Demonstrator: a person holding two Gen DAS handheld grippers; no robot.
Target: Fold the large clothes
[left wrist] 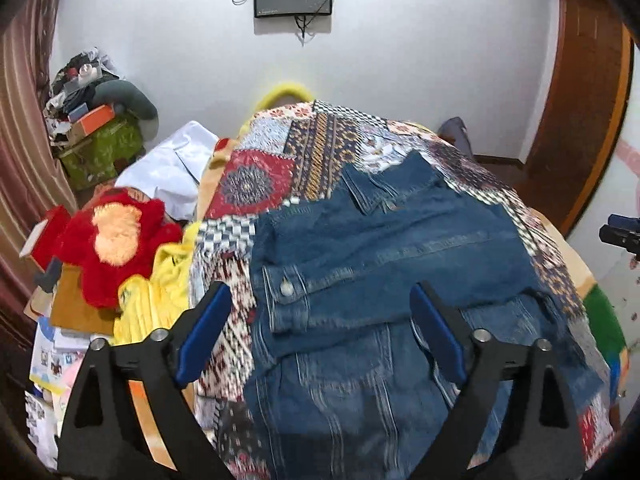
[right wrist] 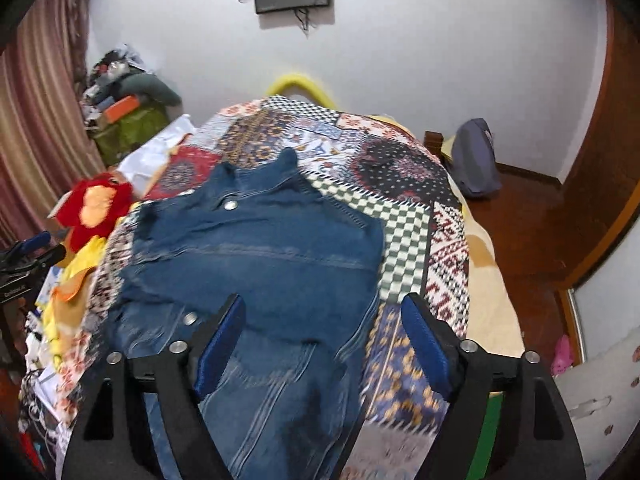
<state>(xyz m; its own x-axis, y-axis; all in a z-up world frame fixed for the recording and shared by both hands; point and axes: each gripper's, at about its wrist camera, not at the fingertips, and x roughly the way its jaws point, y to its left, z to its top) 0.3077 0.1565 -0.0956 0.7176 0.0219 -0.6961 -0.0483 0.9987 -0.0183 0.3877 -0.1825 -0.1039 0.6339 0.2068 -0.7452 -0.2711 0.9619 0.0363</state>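
A blue denim jacket (left wrist: pixel 384 264) lies partly folded on a patchwork bedspread (left wrist: pixel 280 172), collar toward the far wall. It also shows in the right wrist view (right wrist: pixel 256 256). My left gripper (left wrist: pixel 320 300) is open and empty, hovering above the jacket's near left part. My right gripper (right wrist: pixel 322 312) is open and empty, above the jacket's near right edge. The right gripper's tip shows at the right edge of the left wrist view (left wrist: pixel 620 234); the left gripper shows at the left edge of the right wrist view (right wrist: pixel 28 260).
A red plush toy (left wrist: pixel 108 248), yellow cloth (left wrist: pixel 160 292) and white cloth (left wrist: pixel 176 168) lie left of the bed. Boxes and clutter (left wrist: pixel 92 120) stand in the far left corner. A grey bag (right wrist: pixel 476 160) sits right of the bed on the wooden floor.
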